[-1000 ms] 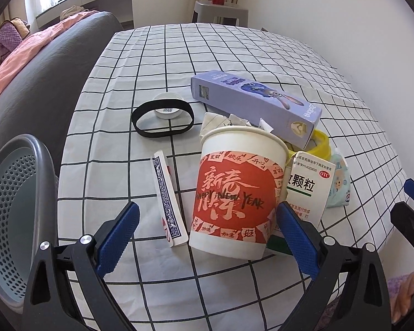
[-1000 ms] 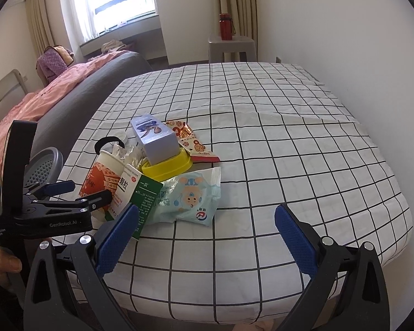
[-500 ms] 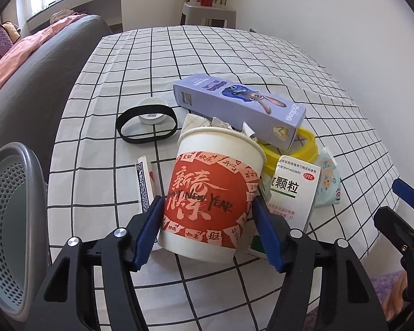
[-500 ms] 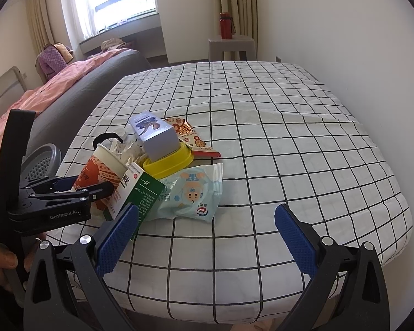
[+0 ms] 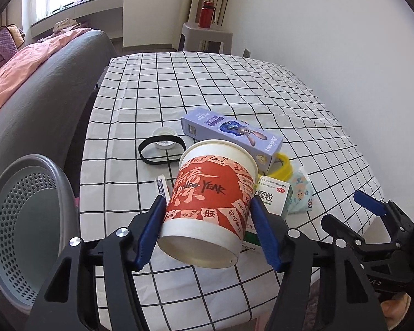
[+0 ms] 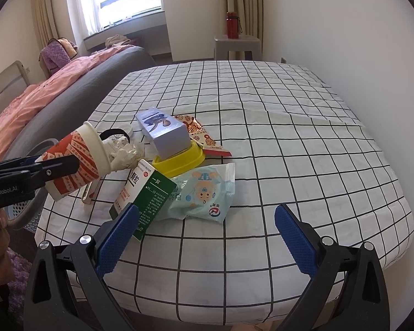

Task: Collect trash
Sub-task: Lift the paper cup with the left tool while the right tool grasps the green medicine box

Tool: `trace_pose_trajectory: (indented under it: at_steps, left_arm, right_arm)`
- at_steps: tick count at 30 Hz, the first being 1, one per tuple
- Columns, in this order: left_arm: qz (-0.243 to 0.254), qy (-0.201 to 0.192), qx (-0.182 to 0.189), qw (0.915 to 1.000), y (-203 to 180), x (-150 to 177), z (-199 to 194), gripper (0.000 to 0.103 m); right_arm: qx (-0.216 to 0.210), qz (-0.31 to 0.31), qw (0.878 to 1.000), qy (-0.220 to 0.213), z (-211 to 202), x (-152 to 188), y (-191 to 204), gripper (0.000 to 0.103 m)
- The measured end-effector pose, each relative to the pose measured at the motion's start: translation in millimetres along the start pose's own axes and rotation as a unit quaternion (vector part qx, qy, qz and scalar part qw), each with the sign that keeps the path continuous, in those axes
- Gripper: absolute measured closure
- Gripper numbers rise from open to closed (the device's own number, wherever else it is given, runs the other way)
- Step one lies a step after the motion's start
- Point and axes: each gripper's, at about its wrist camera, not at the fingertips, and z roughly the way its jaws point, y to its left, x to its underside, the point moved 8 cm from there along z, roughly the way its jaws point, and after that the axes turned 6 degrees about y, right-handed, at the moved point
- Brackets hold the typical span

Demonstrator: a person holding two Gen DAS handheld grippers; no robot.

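Left wrist view: paper cup (image 5: 211, 209) hides the card deck behind it; left gripper (image 5: 207, 234) jaws, just closing, clamp it. Right gripper (image 6: 204, 237) jaws gape wide, empty.

Daylight pours through the window (image 6: 129, 0) at the far wall, blowing its panes out to white glare and lighting the checked tablecloth (image 6: 289, 138) evenly, with only soft, faint shadows beneath the clutter. Both fisheye views stay sharp and bright, bending the grid lines near the window-side edges and vignetting to black corners.
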Motion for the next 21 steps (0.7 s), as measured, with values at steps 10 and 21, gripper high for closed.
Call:
trace_pose_trajectory:
  at_steps: [10, 21]
  left_arm:
    - [-0.020, -0.030, -0.037, 0.9987, 31.9, 20.2, -30.6, 0.042]
    - [-0.047, -0.076, -0.093, 0.9916, 70.9, 32.5, -47.9, 0.042]
  right_arm:
    - [-0.020, 0.006, 1.000, 0.013, 7.3, 5.0, 18.5, 0.006]
    - [0.003, 0.018, 1.000, 0.025, 29.0, 14.0, 55.4, 0.017]
